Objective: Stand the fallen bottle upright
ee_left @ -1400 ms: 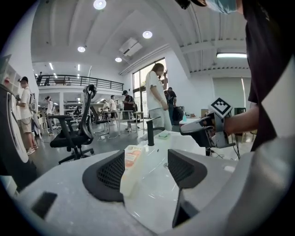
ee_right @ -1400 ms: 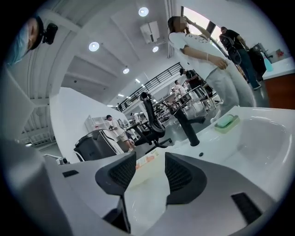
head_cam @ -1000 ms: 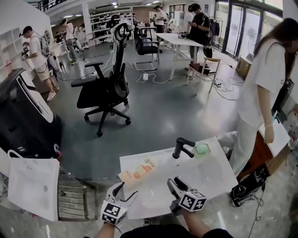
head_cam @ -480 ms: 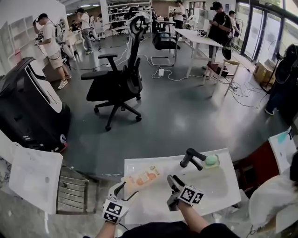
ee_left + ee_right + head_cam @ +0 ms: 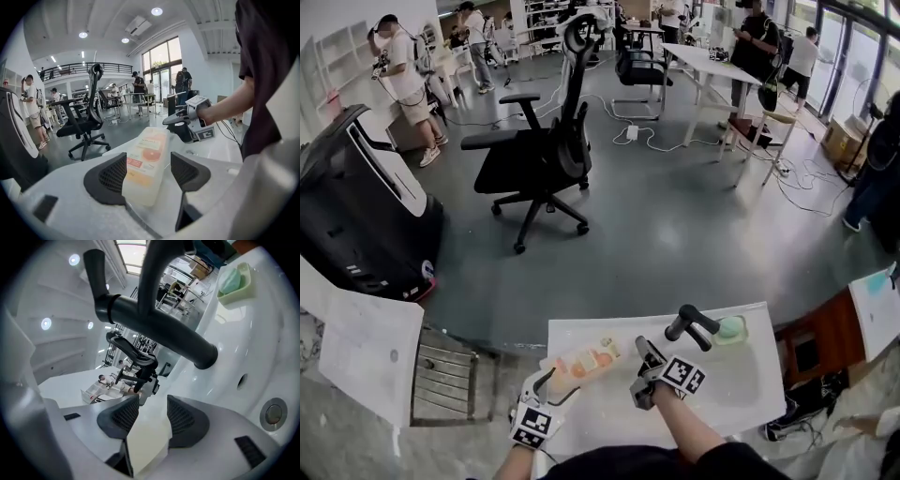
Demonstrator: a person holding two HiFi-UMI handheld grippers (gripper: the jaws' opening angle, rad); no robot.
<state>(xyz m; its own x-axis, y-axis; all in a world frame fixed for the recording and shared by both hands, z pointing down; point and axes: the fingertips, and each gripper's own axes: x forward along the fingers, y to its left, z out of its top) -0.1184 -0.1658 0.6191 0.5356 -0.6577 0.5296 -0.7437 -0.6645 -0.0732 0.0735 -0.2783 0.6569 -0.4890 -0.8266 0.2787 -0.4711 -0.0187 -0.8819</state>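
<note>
In the head view, one translucent plastic bottle with an orange label [image 5: 581, 359] lies on the white sink counter [image 5: 600, 408] at lower centre, its long axis running lower left to upper right. In the left gripper view, its near end is framed, unpinched, by the spread left gripper [image 5: 147, 171]. In the right gripper view, the right gripper [image 5: 151, 411] is spread and empty, and one pale green soap dish [image 5: 236, 284] holds one bar.

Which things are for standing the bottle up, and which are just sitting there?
For the job: fallen bottle, left gripper, right gripper.
Just lying about: black tap, green soap dish, office chair.
</note>
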